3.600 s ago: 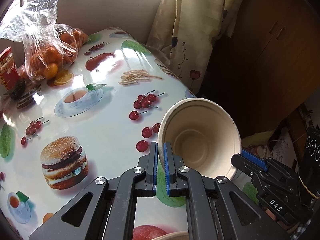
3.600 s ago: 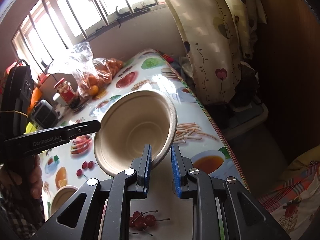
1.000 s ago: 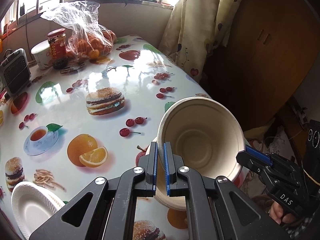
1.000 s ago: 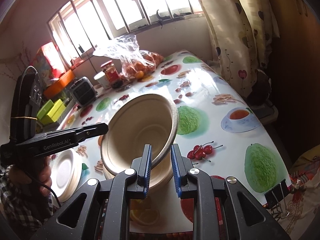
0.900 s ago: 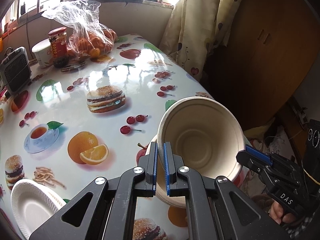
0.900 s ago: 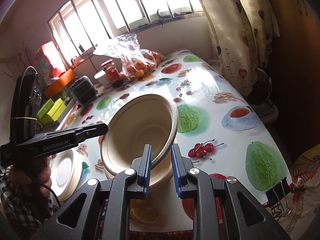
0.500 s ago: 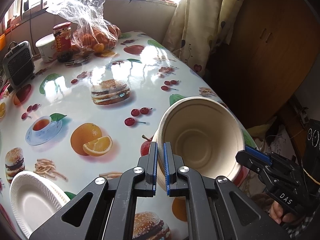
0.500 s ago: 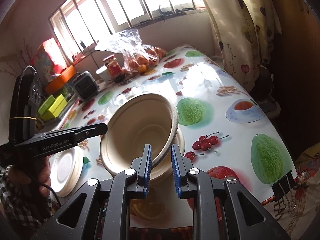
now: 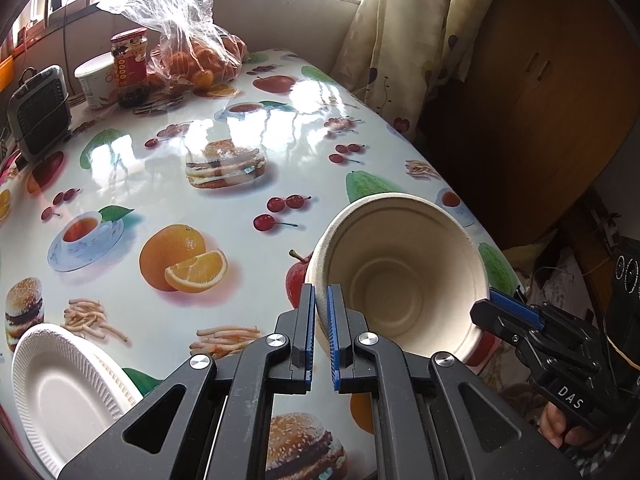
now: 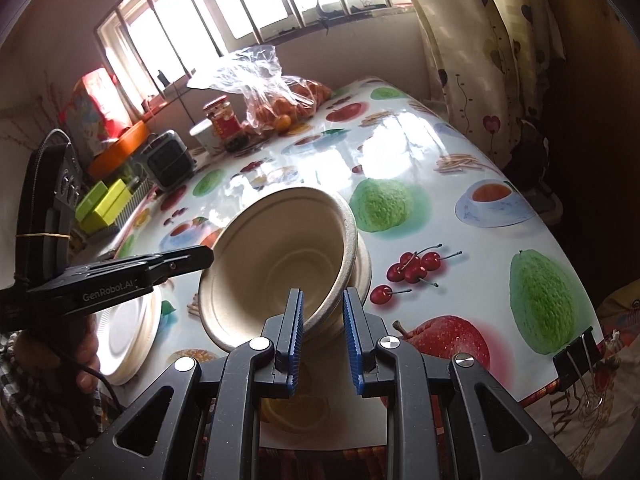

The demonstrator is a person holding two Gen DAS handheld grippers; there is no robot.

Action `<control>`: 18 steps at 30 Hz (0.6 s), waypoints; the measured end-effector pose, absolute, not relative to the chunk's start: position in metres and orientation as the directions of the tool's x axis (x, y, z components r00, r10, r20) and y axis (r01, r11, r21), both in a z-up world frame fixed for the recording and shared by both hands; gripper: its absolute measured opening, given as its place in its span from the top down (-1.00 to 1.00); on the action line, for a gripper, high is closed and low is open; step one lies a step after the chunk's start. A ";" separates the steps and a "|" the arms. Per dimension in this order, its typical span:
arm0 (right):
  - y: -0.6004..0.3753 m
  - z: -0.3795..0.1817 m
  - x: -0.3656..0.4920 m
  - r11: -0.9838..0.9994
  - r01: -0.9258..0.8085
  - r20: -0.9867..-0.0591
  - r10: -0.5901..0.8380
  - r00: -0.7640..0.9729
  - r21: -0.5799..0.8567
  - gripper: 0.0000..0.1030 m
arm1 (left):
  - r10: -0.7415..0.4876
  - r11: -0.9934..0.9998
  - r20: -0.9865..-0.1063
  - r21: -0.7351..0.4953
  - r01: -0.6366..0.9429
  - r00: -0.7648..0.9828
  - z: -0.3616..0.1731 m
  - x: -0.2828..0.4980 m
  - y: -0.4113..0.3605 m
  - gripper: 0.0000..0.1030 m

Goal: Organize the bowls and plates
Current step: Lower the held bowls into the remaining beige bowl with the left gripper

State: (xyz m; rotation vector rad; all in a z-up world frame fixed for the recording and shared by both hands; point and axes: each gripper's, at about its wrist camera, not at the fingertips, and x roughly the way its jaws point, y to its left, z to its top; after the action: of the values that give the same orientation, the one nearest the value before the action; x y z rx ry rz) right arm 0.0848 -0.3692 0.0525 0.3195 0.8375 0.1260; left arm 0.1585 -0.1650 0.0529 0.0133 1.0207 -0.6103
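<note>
- Beige bowl – tilted, pinched at its rim by your left gripper; right gripper stands apart.
- Nesting step – level it onto the lower bowl.

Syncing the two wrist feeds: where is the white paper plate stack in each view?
Left wrist: white paper plate stack at lower left, on the table's near edge.
Right wrist: same stack at left of centre, partly behind the left gripper.
Shared landmark: bag of oranges near the window.
</note>
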 end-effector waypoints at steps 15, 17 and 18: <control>-0.368 0.041 0.088 0.945 0.029 -0.726 0.230 0.648 0.325 0.59 | -0.463 0.839 -0.811 -0.268 0.474 0.359 0.046 0.161 -0.167 0.88; -0.368 0.041 0.088 0.945 0.030 -0.726 0.230 0.648 0.326 0.59 | -0.462 0.839 -0.812 -0.270 0.472 0.357 0.045 0.163 -0.167 0.88; -0.368 0.040 0.088 0.945 0.030 -0.726 0.231 0.647 0.327 0.59 | -0.462 0.839 -0.812 -0.270 0.472 0.356 0.044 0.163 -0.167 0.88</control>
State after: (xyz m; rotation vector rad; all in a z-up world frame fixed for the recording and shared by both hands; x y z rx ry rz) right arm 0.0885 -0.3682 0.0402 0.3246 0.8629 0.1164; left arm 0.1631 -0.1666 0.0442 0.0109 1.0451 -0.6024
